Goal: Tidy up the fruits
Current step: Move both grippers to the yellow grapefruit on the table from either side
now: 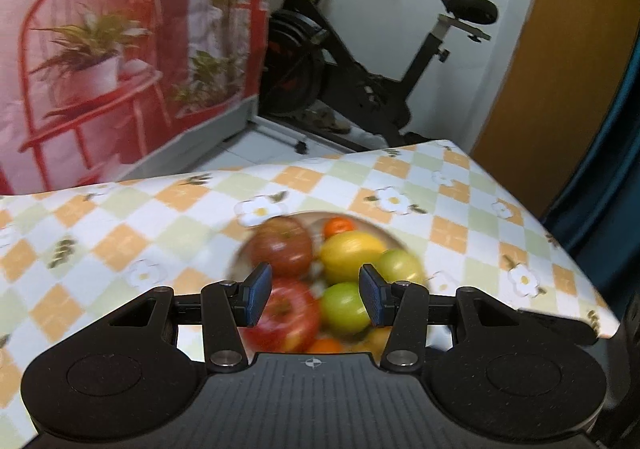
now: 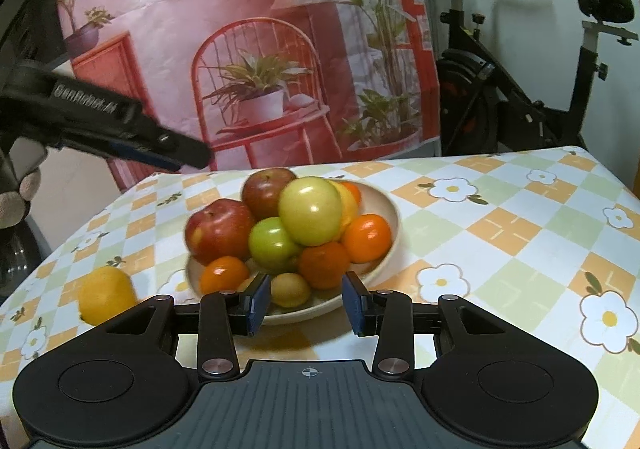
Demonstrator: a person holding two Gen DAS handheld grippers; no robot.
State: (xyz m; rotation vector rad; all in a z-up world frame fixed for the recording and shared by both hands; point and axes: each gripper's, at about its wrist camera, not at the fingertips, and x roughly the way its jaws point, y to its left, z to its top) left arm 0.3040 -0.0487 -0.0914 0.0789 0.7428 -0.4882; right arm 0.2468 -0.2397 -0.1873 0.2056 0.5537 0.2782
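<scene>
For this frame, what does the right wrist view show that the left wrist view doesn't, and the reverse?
Only the right wrist view shows the lemon lying on the tablecloth outside the bowl, the left claw's body at upper left, and the open right claw. Only the left wrist view shows its own open left claw above the fruit pile. Both show the bowl, red apples and the exercise bike.

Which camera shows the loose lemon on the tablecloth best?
The right wrist view: the lemon lies alone on the tablecloth, left of the bowl, slightly blurred. The left wrist view does not show it, only the piled fruit.
</scene>
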